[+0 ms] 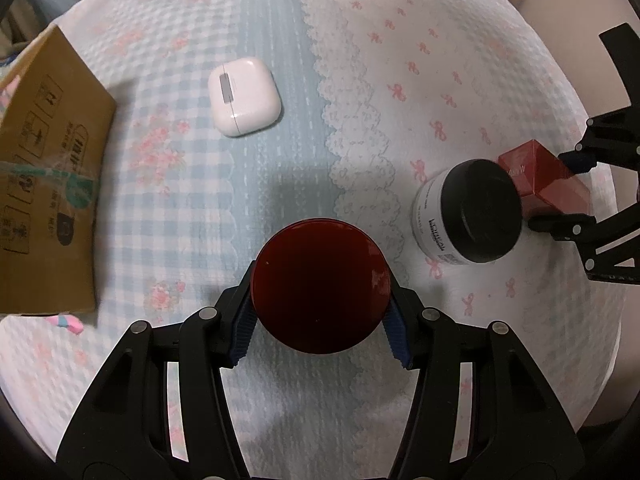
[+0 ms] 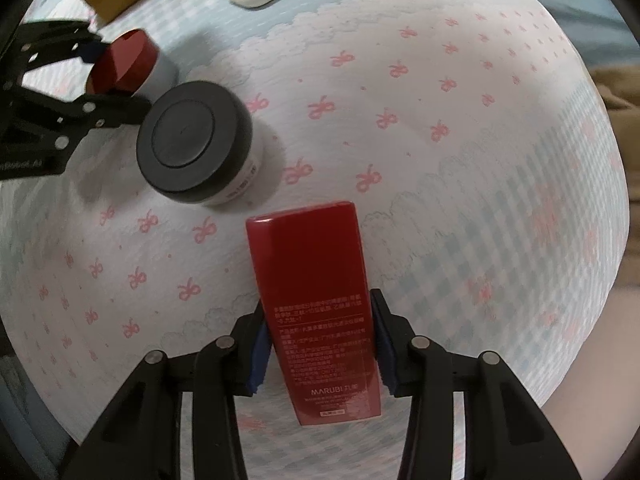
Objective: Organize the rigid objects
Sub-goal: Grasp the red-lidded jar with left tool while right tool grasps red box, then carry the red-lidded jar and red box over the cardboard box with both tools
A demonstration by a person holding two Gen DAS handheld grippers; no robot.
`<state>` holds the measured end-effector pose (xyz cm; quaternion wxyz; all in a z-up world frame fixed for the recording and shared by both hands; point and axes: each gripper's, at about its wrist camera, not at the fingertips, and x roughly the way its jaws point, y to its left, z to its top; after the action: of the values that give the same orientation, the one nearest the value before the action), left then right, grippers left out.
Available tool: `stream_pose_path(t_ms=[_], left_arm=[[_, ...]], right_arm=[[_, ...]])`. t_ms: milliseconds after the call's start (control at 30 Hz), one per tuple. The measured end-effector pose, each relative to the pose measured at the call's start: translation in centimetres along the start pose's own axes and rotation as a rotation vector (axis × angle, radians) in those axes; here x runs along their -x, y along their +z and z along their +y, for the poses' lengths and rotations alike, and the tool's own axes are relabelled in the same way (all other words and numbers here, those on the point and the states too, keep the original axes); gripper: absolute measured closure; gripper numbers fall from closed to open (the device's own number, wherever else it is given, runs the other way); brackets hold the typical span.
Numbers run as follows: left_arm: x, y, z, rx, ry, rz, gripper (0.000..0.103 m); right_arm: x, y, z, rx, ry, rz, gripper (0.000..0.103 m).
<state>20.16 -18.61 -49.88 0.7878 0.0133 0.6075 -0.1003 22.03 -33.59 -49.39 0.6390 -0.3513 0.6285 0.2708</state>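
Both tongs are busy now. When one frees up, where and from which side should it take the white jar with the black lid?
Grip the white jar with the black round lid across the lid's rim, coming straight down. It stands upright, and the lid is round and wider than the body. Close the fingers along the line that avoids the red rectangular box and the red-lidded jar beside it.

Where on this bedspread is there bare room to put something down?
Bare cloth lies between the white earbud case and the red-lidded jar, and beyond the red box. It is crowded where the black-lidded jar sits between both grippers, and by the cardboard box.
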Motion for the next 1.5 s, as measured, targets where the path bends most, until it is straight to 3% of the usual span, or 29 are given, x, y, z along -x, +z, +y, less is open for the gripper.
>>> stream_pose_path(t_ms=[300, 533, 900, 1233, 1500], left_arm=[[4.7, -0.1, -0.2, 0.006, -0.001, -0.048, 0.052], [13.9, -0.5, 0.0, 0.045, -0.003, -0.135, 0.052], [27.7, -1.6, 3.5, 0.07, 0.012, -0.247, 0.052], [34.7, -2.2, 11.5, 0.057, 0.009, -0.344, 0.052], [36.2, -0.3, 21.3, -0.015, -0.034, -0.336, 0.052]], right_arm=[[4.3, -2.1, -2.3, -0.177, 0.04, -0.063, 0.063], [13.6, -4.2, -2.5, -0.374, 0.039, -0.188, 0.063], [26.6, -2.4, 2.3, -0.618, 0.13, -0.444, 0.063], [33.9, 3.6, 8.6, -0.714, 0.202, -0.596, 0.063], [33.0, 11.1, 13.0, -0.883, 0.304, -0.612, 0.063]])
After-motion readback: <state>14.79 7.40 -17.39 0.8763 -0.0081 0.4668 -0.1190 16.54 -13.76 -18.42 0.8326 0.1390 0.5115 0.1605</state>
